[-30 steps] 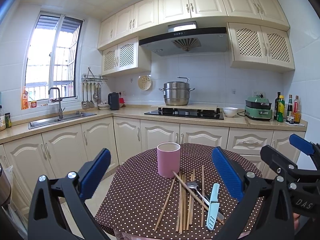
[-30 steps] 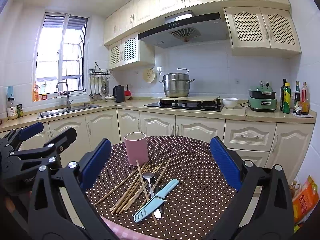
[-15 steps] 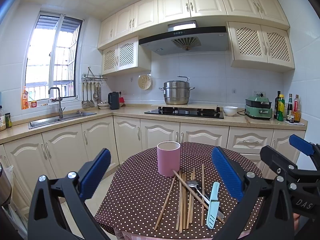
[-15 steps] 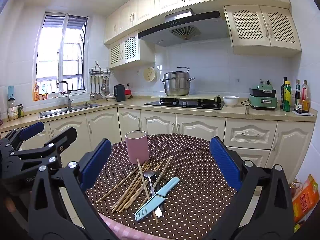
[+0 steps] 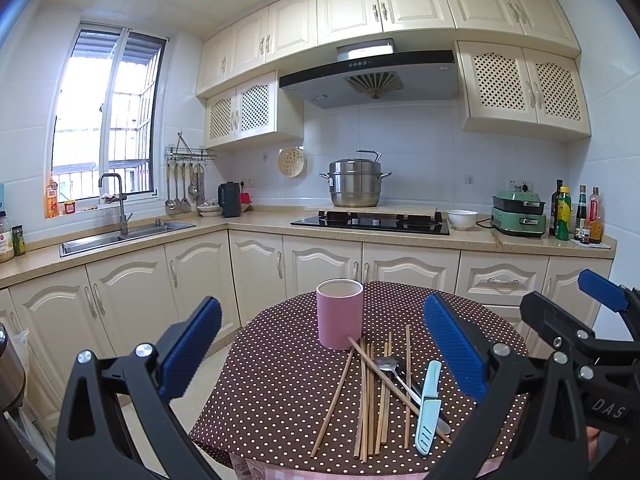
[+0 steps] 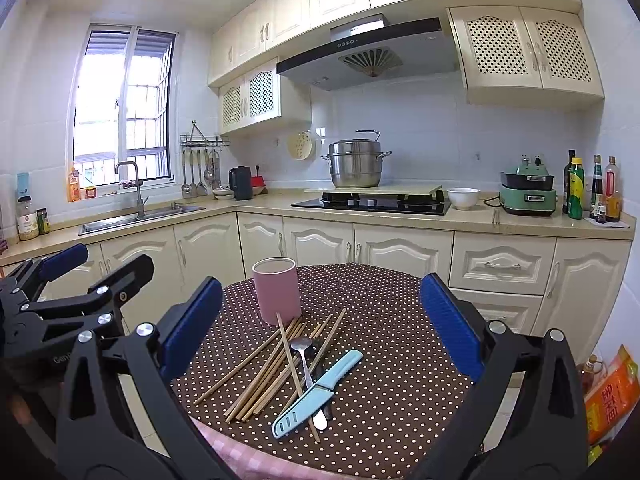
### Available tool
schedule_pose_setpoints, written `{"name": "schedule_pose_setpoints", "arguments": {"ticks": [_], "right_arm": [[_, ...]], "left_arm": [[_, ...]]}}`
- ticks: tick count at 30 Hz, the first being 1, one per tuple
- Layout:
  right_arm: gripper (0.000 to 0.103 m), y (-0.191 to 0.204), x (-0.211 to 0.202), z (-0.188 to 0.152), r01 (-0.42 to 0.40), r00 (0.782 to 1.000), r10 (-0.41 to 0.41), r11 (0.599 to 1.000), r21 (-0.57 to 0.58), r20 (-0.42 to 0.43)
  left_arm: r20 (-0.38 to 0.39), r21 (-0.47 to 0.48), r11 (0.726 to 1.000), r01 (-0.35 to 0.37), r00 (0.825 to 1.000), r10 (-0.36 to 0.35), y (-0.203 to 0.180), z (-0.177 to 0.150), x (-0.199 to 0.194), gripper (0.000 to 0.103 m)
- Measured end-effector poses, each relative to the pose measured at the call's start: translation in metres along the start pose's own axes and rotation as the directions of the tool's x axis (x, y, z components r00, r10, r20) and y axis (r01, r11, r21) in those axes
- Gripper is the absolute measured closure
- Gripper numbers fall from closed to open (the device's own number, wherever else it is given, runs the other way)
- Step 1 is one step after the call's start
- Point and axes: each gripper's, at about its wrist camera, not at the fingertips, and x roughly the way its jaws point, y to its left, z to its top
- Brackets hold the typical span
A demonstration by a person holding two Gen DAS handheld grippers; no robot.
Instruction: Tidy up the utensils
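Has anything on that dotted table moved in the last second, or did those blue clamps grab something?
Nothing visibly changed. The left gripper and right gripper hover with jaws open and empty; the pink cup, chopsticks, spoon and light-blue knife lie where they were.

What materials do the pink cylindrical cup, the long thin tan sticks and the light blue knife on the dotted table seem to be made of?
Pink cylindrical cup: probably matte ceramic or plastic; even, dull surface, thick rim.
Long thin tan sticks: likely wood or bamboo; pale, unglossy chopsticks.
Light blue knife: handle and slotted sheath look like smooth plastic; the blade is covered, so unknown.
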Motion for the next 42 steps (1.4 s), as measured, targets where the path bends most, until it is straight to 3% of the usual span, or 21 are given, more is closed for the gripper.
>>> {"name": "schedule_pose_setpoints", "arguments": {"ticks": [25,42], "right_arm": [[0.006,0.0,0.0,-0.001,-0.012,1.0,0.012,1.0,0.013,-0.018],[0.006,-0.01,0.021,-0.01,-0.017,0.997,0.02,0.999,0.043,-0.074]], "left_arm": [[-0.017,0.003,1.0,-0.003,1.0,0.003,-0.001,0.001,0.003,0.004],[-0.091,0.028,1.0,-0.008,0.996,0.011,-0.008,-0.013,0.028,0.004]]}}
